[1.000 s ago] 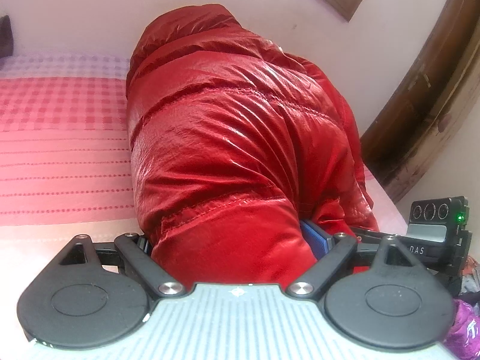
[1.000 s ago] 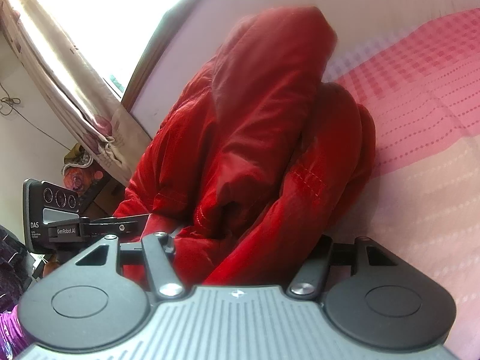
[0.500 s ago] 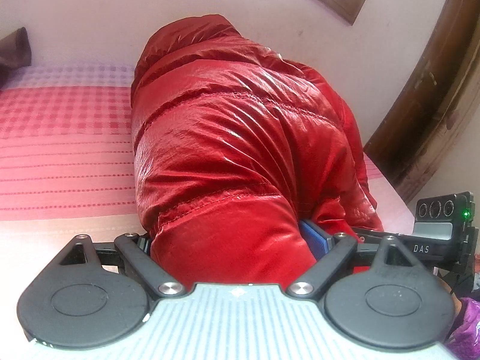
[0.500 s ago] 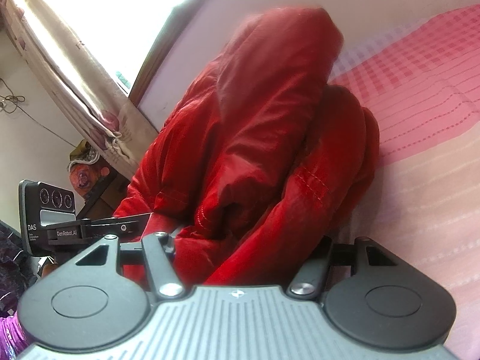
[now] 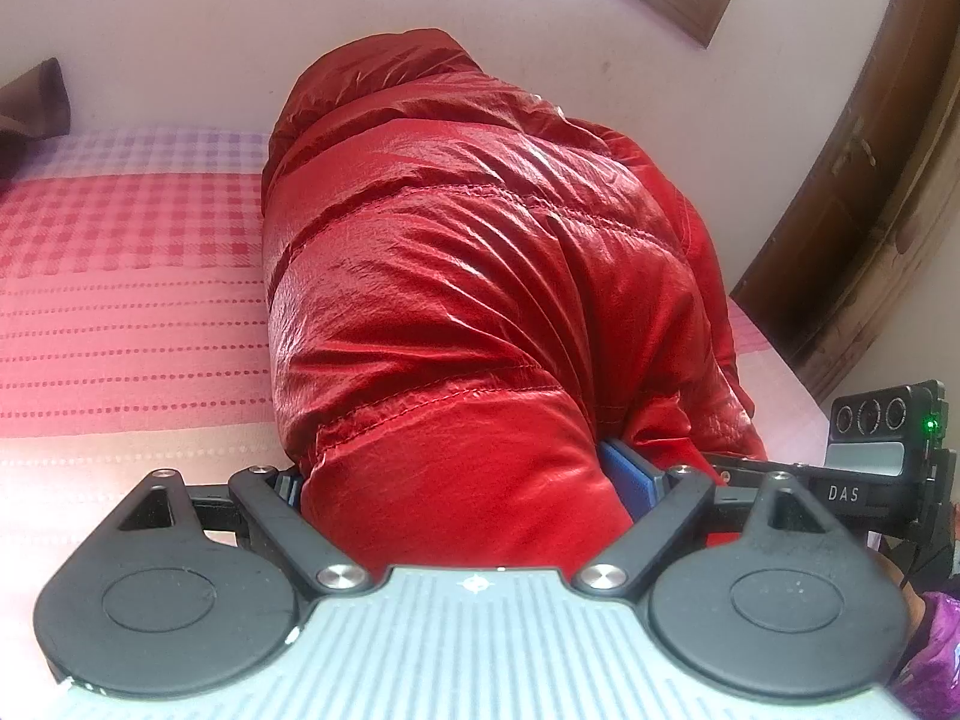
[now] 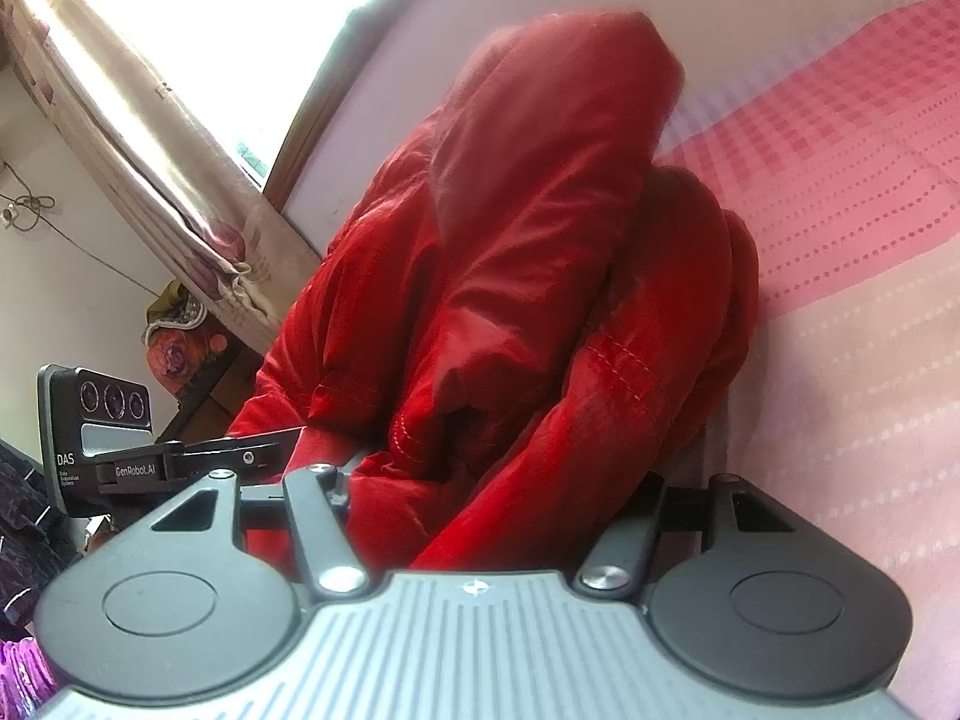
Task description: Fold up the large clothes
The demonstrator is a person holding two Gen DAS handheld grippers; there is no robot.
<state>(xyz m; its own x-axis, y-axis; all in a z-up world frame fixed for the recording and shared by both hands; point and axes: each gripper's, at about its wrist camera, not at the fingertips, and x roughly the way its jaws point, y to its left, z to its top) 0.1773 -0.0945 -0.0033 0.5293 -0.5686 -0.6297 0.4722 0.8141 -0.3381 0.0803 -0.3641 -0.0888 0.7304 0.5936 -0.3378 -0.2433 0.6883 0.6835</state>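
Two grippers on one red puffer jacket (image 5: 480, 300), bunched on the pink checked bedspread (image 5: 120, 300) by the far wall. Left gripper (image 5: 474, 483) clamps the near hem; blue pads (image 5: 627, 474) mostly buried in fabric. Right gripper (image 6: 498, 486) fingertips hidden under folds, so grip state can't be confirmed. Jacket's far end blurred in the right view.

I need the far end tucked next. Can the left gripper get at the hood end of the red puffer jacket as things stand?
Probably not yet. The left gripper is shut on the near hem of the red puffer jacket, and the bundle's whole bulk lies between it and the hood end; it would have to let go first.
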